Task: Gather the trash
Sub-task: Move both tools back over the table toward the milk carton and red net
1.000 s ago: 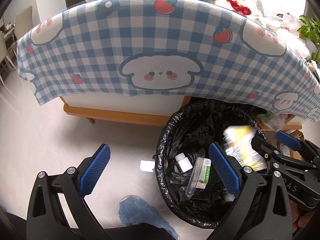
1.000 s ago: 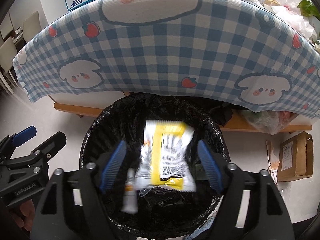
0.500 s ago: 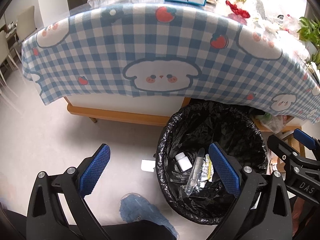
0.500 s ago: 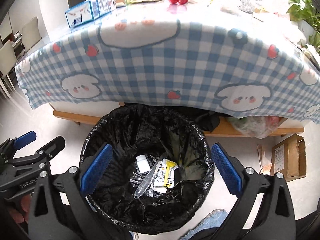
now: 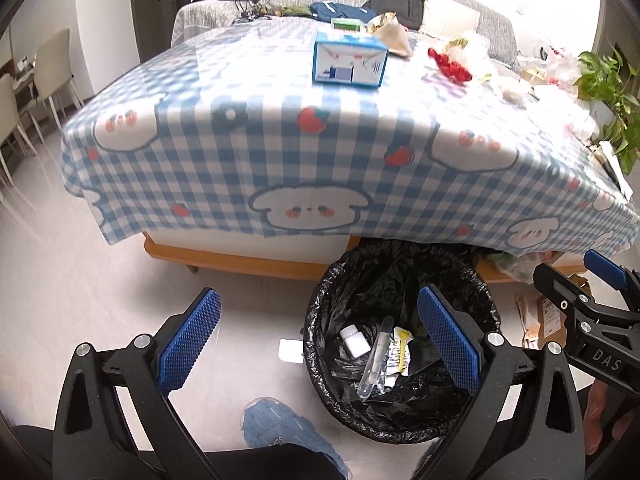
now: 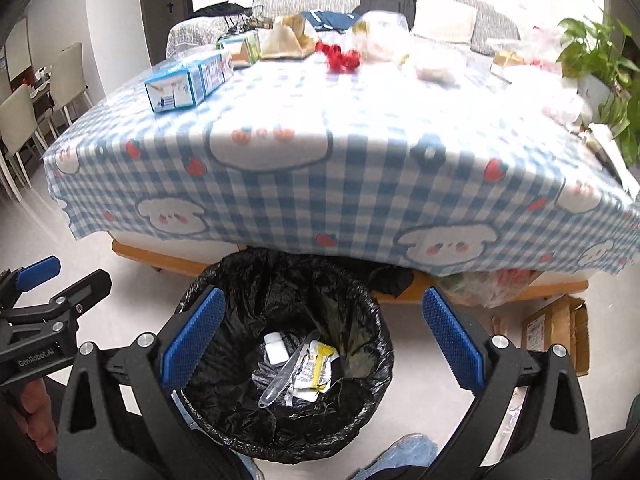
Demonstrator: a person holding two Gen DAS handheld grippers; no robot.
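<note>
A black-lined trash bin (image 5: 320,364) (image 6: 376,360) stands on the floor by the table. Inside lie a yellow-and-white wrapper (image 6: 316,368) (image 5: 400,354), a clear plastic tube (image 6: 282,380) (image 5: 374,366) and a small white bottle (image 6: 276,346) (image 5: 354,340). My left gripper (image 5: 320,344) is open and empty, above the floor left of the bin. My right gripper (image 6: 320,344) is open and empty above the bin. On the checked tablecloth (image 5: 280,140) (image 6: 360,168) lie a blue-and-white box (image 5: 350,58) (image 6: 188,84), red scraps (image 6: 340,56) (image 5: 450,66) and crumpled wrappers (image 6: 286,42).
A white scrap (image 5: 290,350) lies on the floor left of the bin. A cardboard box (image 6: 560,332) sits on the floor at right. A plant (image 6: 600,60) stands at the table's right end. Chairs (image 6: 24,120) stand at far left. My shoe (image 5: 276,424) is near the bin.
The yellow-and-white wrapper dropped out of my right gripper into the bin. Both grippers have risen, bringing the tabletop into view.
</note>
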